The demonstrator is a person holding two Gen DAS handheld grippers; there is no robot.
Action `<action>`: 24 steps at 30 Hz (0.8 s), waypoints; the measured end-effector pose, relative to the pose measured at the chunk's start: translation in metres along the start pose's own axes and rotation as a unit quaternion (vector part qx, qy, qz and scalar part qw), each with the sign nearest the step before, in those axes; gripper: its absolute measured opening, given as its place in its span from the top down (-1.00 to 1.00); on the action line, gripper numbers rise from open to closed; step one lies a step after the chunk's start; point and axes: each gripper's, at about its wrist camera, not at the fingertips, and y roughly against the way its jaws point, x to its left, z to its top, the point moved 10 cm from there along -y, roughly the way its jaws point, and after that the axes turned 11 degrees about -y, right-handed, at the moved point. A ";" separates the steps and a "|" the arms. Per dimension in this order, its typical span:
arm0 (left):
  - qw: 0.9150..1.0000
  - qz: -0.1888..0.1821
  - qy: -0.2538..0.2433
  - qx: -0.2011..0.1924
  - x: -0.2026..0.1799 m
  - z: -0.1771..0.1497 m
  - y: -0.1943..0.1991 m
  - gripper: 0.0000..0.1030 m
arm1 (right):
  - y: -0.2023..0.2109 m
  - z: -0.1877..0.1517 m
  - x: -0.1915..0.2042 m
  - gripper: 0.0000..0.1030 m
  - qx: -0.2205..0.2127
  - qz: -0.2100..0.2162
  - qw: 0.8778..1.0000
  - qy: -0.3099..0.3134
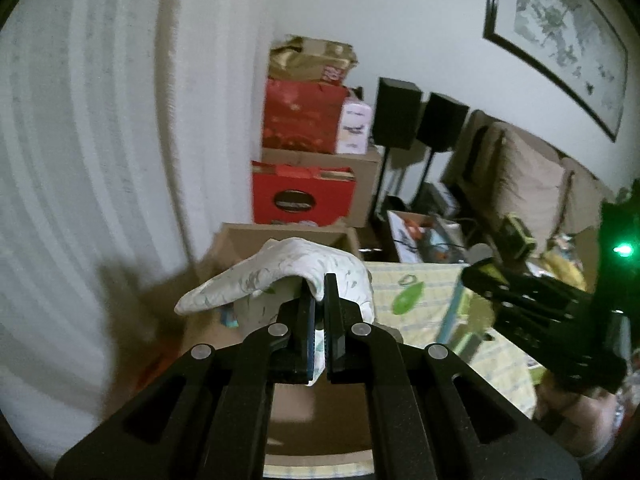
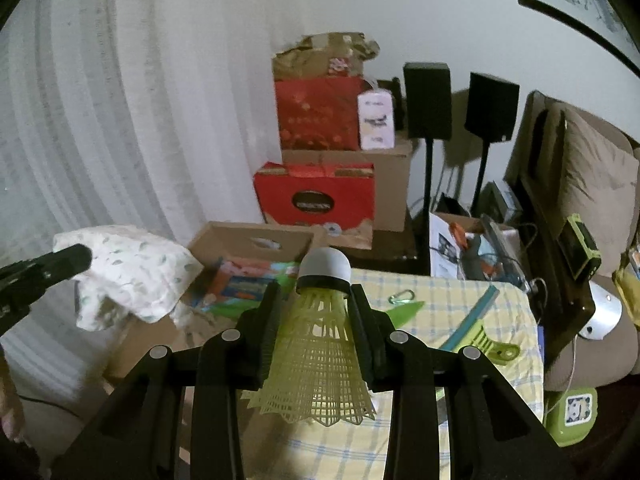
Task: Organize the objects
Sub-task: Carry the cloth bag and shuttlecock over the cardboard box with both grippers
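Left gripper (image 1: 320, 296) is clamped tight on a white leaf-print cloth (image 1: 280, 276), dangling it above the open cardboard box (image 2: 248, 240). Right gripper (image 2: 316, 300) squeezes a yellow-green shuttlecock (image 2: 320, 344), cork pointing away, over the checked tablecloth (image 2: 460, 300). Inside the box: colourful packets (image 2: 244, 284), orange and blue, too blurred to identify.

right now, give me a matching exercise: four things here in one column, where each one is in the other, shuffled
1. white leaf-print cloth
2. yellow-green plastic shuttlecock
3. green carabiner clip
4. red box with dark oval label

a. on the checked tablecloth
b. in the left gripper
c. against the wall, behind the open cardboard box
d. in the right gripper

Pairs: 1-b, 2-d, 3-a, 4-c
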 end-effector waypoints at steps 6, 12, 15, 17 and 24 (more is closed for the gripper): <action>1.000 0.025 0.003 0.006 0.017 -0.013 0.001 0.94 | 0.001 -0.008 0.025 0.34 0.001 0.013 1.000 0.007; 0.999 0.032 0.014 0.017 0.034 -0.031 -0.011 0.94 | -0.002 -0.019 0.046 0.34 0.002 0.017 1.000 0.015; 0.999 0.037 0.020 0.025 0.043 -0.041 -0.019 0.94 | -0.007 -0.027 0.056 0.34 0.007 0.020 1.000 0.017; 0.998 0.039 0.024 0.030 0.050 -0.049 -0.024 0.94 | -0.013 -0.034 0.063 0.34 0.012 0.021 1.000 0.019; 0.997 0.043 0.031 0.058 0.070 -0.078 -0.041 0.94 | -0.035 -0.060 0.082 0.34 0.045 0.035 0.998 0.024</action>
